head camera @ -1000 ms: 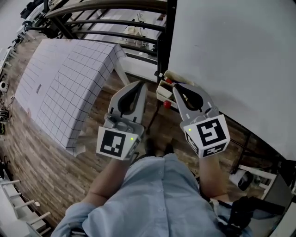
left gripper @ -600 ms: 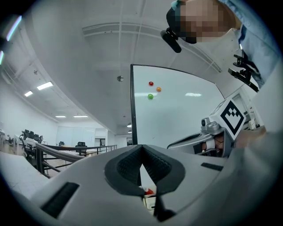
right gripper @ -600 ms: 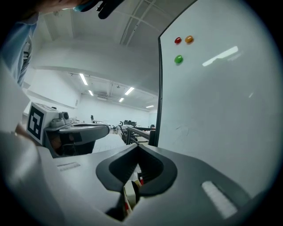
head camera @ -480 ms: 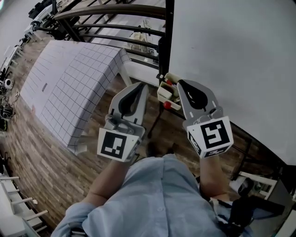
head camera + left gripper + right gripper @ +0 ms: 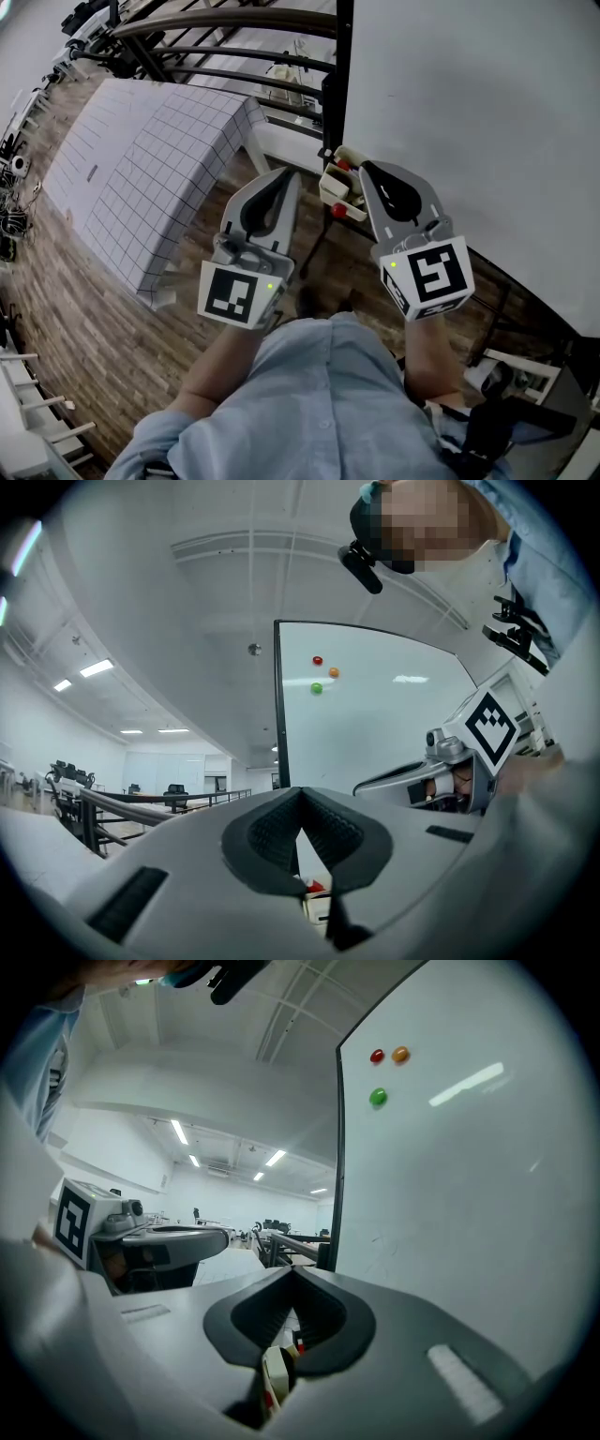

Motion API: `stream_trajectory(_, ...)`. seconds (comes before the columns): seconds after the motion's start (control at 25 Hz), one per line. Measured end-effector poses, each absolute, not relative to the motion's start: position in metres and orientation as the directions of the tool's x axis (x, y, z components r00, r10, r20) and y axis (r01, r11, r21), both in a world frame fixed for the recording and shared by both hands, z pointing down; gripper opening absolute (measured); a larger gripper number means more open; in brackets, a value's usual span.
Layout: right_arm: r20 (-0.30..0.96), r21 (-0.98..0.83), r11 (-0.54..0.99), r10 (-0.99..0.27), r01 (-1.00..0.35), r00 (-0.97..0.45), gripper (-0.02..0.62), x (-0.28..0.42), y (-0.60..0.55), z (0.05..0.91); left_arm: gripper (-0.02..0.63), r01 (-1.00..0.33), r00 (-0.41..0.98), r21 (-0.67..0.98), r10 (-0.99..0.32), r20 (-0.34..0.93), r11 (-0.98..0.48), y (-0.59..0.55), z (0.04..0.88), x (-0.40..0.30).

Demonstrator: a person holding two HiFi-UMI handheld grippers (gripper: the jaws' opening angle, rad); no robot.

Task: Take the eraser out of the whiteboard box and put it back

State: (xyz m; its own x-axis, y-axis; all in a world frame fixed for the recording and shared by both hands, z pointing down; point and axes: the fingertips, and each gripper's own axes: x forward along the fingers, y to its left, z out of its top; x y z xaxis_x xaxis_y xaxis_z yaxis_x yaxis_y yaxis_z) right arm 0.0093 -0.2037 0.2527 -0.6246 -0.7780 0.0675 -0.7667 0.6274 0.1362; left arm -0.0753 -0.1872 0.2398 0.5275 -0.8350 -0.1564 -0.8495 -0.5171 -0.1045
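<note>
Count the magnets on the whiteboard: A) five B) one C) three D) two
C: a red magnet, orange magnet and green magnet sit on the whiteboard.

Light-blue shirt (image 5: 319, 403), sleeves stopping short of the wrists. Pale grey shells on left tongs (image 5: 285, 174) and right tongs (image 5: 362, 171), black ribbed pads (image 5: 265, 841) inside. White cube (image 5: 234, 291) with black square markers behind each, small green light at one corner.
</note>
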Motion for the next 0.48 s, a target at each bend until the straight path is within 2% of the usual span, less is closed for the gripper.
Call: stream_trajectory(0.48, 0.078, 0.128, 0.627, -0.779, -0.768, -0.623, 0.000, 0.0091, -0.2061, 0.2571, -0.002, -0.849, 0.529, -0.101, -0.835, -0.153, -0.519, -0.1902, 0.2433, -0.0749)
